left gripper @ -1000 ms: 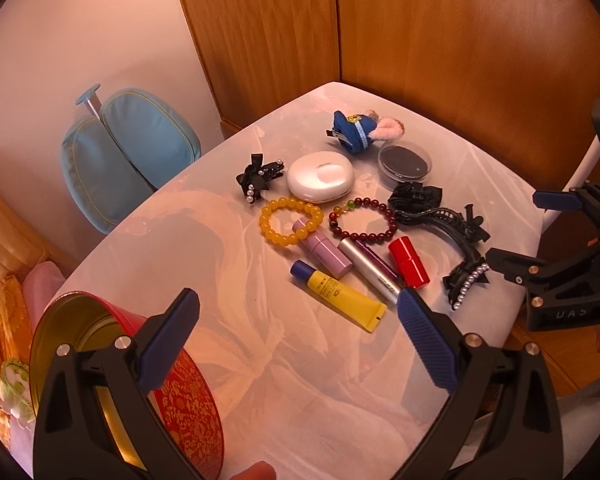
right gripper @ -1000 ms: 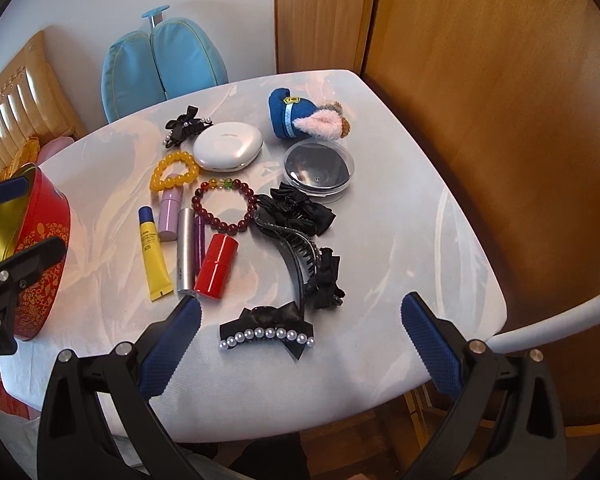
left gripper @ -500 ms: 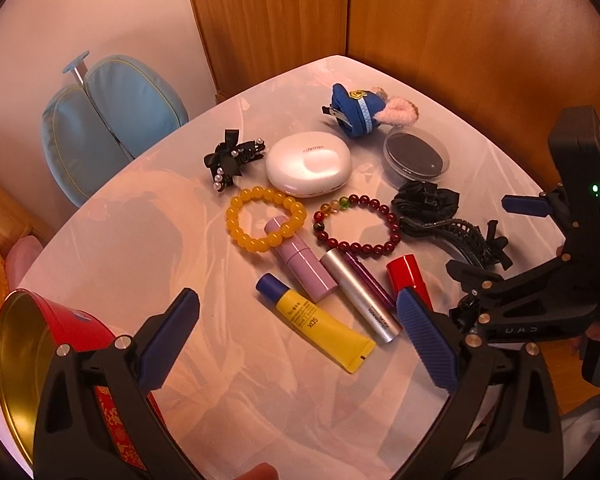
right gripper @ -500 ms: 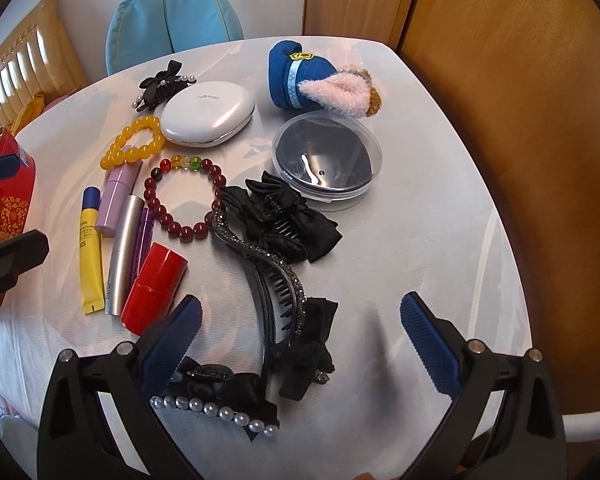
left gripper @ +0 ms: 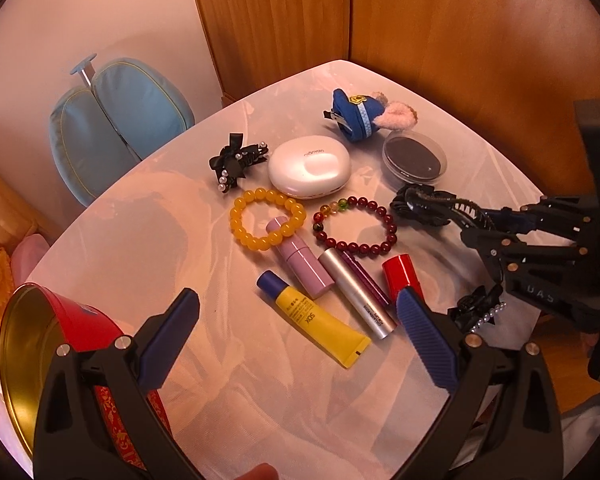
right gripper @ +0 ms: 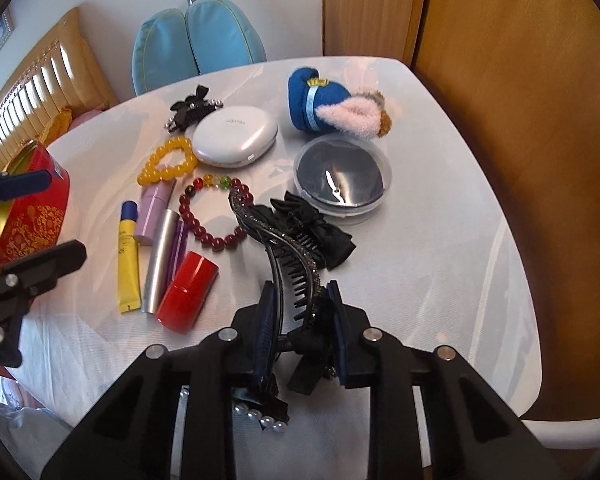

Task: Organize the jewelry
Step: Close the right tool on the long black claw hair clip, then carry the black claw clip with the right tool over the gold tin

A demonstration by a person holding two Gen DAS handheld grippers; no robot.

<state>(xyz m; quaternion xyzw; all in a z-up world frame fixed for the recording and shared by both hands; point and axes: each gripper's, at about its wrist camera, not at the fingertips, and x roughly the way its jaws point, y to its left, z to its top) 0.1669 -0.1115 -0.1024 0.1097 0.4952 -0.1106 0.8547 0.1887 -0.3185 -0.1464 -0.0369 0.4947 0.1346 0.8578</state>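
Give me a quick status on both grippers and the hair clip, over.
Right gripper closing, long black hair clip between its pads. Left gripper open, empty, over the table. Red tin open at left. Pearl bow clip lies under the right gripper.

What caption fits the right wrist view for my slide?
Right gripper fingers closing around a long black hair clip on the white table, beside bracelets and cosmetics.
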